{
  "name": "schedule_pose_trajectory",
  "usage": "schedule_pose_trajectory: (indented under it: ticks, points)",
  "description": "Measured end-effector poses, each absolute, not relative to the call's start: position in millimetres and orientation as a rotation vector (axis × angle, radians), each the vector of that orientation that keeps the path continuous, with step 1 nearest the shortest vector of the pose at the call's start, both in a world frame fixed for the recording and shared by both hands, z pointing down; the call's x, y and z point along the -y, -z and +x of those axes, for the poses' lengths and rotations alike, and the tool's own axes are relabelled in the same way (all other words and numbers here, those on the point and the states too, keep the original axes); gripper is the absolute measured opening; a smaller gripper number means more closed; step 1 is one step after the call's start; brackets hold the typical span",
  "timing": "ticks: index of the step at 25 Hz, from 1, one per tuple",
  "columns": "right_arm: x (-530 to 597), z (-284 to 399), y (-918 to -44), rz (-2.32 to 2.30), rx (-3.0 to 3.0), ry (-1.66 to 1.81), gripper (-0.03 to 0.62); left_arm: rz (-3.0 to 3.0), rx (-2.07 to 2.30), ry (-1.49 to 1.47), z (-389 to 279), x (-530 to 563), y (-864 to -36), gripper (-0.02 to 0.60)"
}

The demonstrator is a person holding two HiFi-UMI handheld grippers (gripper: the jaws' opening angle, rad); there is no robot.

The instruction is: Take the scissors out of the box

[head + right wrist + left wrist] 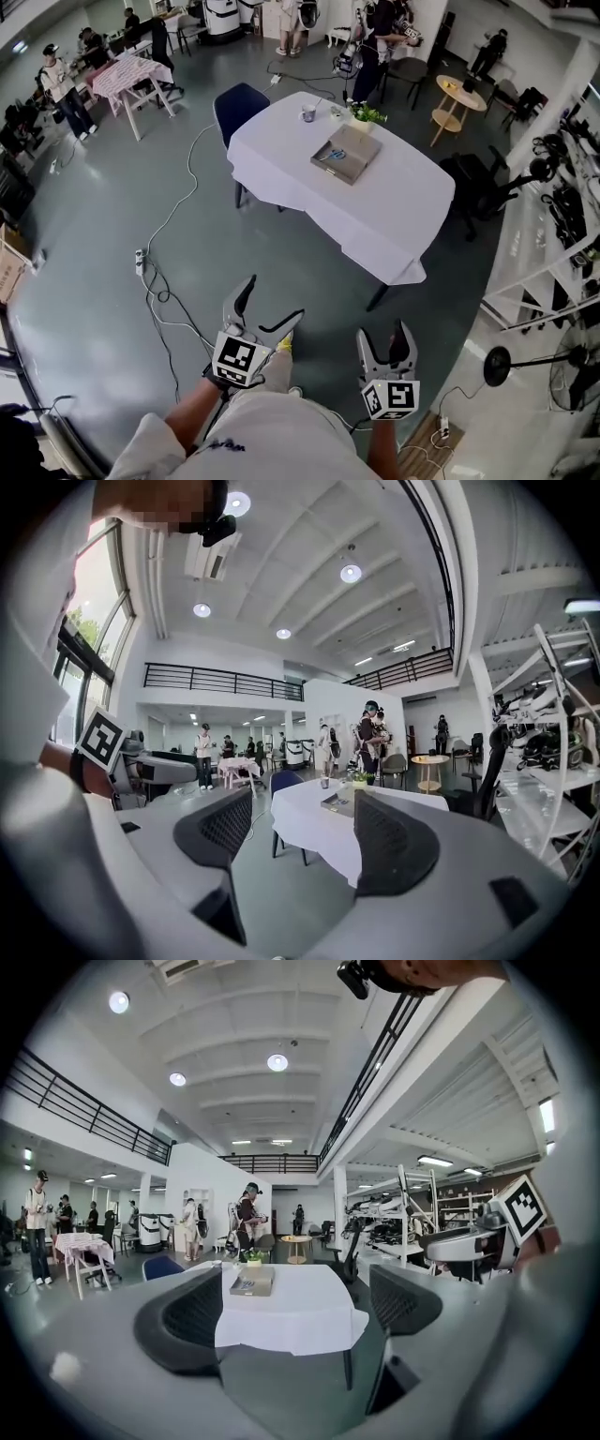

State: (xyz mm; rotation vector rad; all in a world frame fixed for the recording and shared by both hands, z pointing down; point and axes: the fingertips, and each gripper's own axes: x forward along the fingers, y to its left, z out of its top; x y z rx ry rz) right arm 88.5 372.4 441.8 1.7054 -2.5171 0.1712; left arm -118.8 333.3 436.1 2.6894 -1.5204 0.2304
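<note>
Head view: the left gripper (272, 302) and the right gripper (384, 336) are held low before the person, side by side over the grey floor (112, 272). Both are well apart from the table (394, 234), which is draped in a white cloth. A flat, open box (346, 154) lies on the far half of the table. A small blue-toned item inside it is probably the scissors (332, 156), though it is too small to be sure. A potted plant (366, 114) stands just beyond the box, with a cup (308, 113) beside it. A blue chair (239, 101) stands at the table's far corner, and a white cable (178, 211) trails across the floor.

Left gripper view: the jaws stand wide apart with nothing between them; the table and box show far off through the gap.

Right gripper view: the jaws are likewise spread and empty, and the right pad partly covers the distant box.
</note>
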Motion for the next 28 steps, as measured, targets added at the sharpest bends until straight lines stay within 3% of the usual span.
schedule_pose_trajectory:
  ticks: [5,12,25,28]
  points:
    - [-306.1,78.3,-419.0,1.665,2.541,-0.161,0.324,2.702,1.503,-0.112,-122.3,-275.3,-421.3,0.483]
    - [-223.2,53.8,-421.7,1.651,2.530,-0.282,0.303,2.604,1.474,-0.153,-170.8,-210.3,-459.2,0.477]
    - [-120.9,30.9,-434.7,1.657,2.551,-0.408,0.250,2.570,1.455,-0.144,-196.8,-110.9,-471.9,0.472]
    - [-106.6,43.4,-441.5,1.716,2.516,-0.434,0.244,2.586,1.422,-0.178,-191.9,-89.3,-473.9,0.430]
